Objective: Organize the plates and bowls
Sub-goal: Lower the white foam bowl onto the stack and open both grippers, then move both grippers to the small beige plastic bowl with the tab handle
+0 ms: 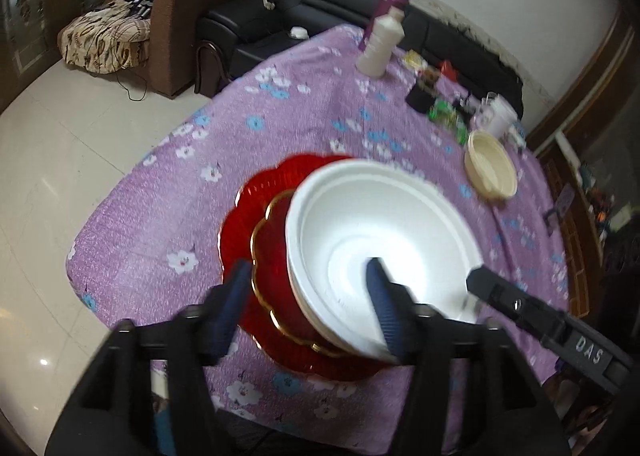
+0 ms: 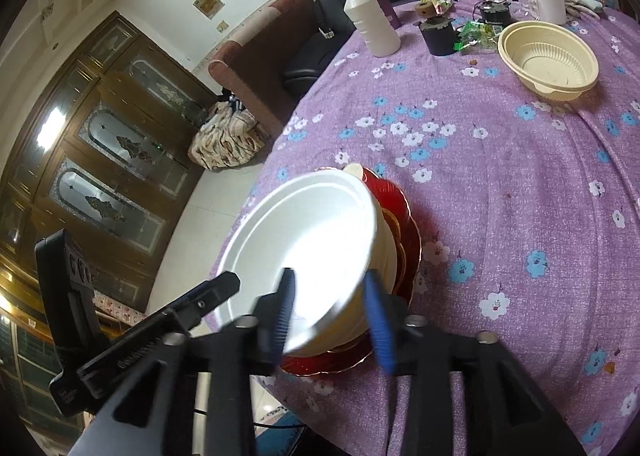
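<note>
A purple flowered worktop (image 2: pixel 500 184) carries my stack: the white bowl (image 1: pixel 384 240) sits atop red plates (image 1: pixel 248 216). Both claws (left claw (image 1: pixel 308 296), right claw (image 2: pixel 330 312)) straddle its rim, parted, gripping nothing. The bowl looks tilted; a nudge could slide it off.

Both wrist cameras look steeply down, close (opposite sides), sharing white bowl (image 1: pixel 384 252)

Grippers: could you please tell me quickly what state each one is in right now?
Left gripper: open, its fingers straddling the white bowl's rim, not pressing.
Right gripper: open, straddling the same rim, not gripping.
</note>
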Demonstrator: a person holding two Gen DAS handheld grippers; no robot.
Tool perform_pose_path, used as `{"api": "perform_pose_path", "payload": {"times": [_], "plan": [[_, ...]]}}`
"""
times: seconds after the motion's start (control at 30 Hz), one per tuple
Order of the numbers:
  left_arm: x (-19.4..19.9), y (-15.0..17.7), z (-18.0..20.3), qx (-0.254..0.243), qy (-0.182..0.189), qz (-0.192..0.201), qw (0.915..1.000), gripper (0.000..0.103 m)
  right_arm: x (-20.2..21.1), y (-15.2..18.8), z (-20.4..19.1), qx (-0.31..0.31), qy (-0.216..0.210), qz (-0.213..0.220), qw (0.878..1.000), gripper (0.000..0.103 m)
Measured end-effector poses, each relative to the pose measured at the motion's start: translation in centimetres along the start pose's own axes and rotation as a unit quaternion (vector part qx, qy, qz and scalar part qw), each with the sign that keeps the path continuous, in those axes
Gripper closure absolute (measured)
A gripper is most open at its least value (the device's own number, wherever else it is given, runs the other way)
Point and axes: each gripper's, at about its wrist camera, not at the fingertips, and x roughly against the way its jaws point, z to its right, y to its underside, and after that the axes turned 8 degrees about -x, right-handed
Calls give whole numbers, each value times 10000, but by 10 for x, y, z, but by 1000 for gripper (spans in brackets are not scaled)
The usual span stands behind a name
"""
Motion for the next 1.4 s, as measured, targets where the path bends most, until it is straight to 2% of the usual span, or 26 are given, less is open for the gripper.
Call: {"api": "perform_pose_path", "payload": {"times": [0.13, 0.2, 0.27, 0.33, 0.43, 0.5, 0.57, 0.67, 0.7, 0.77, 0.87, 0.97, 1.1, 1.23, 1.4], "plan": [[14, -17, -9, 303, 100, 274, 9991, 41, 17, -8, 4, -34, -116, 162, 9998, 50], [20, -27, -7, 360, 100, 456, 9983, 30, 30, -15, 9, -66, -137, 354, 9993, 43], [27, -39, 2, 331, 115, 640, 9973, 24, 43, -24, 19, -200, -145, 545, 9982, 39], [26, -52, 17, 168, 251, 607, 9977, 20, 51, -33, 31, -325, -134, 639, 9973, 35], [15, -71, 45, -225, 472, 345, 9980, 20, 63, -47, 52, -540, -26, 743, 9958, 35], [1, -84, 67, -447, 746, -20, 9962, 20, 74, -59, 69, -674, 122, 869, 9939, 35], [-19, -98, 93, -571, 850, -377, 9940, 20, 85, -73, 90, -906, 208, 994, 9907, 34], [-52, -112, 130, -687, 1084, -908, 9876, 20, 91, -93, 117, -1176, 381, 1071, 9865, 34], [-71, -116, 146, -647, 1159, -1214, 9837, 20, 90, -100, 126, -1249, 450, 1057, 9855, 34], [-95, -120, 172, -627, 1153, -1536, 9794, 20, 88, -115, 145, -1416, 575, 1033, 9828, 34], [-126, -128, 203, -679, 1058, -1720, 9770, 21, 85, -137, 173, -1613, 742, 1014, 9789, 34], [-150, -138, 225, -489, 861, -1636, 9815, 21, 82, -156, 201, -1816, 874, 962, 9747, 34], [-177, -149, 247, -348, 649, -1511, 9858, 21, 70, -180, 222, -1972, 1078, 907, 9702, 44], [-211, -154, 257, -110, 488, -1632, 9853, 21, 48, -207, 240, -2054, 1237, 776, 9677, 58], [-243, -153, 268, -119, 284, -1644, 9859, 21, 27, -226, 250, -2039, 1414, 757, 9658, 62]]}}
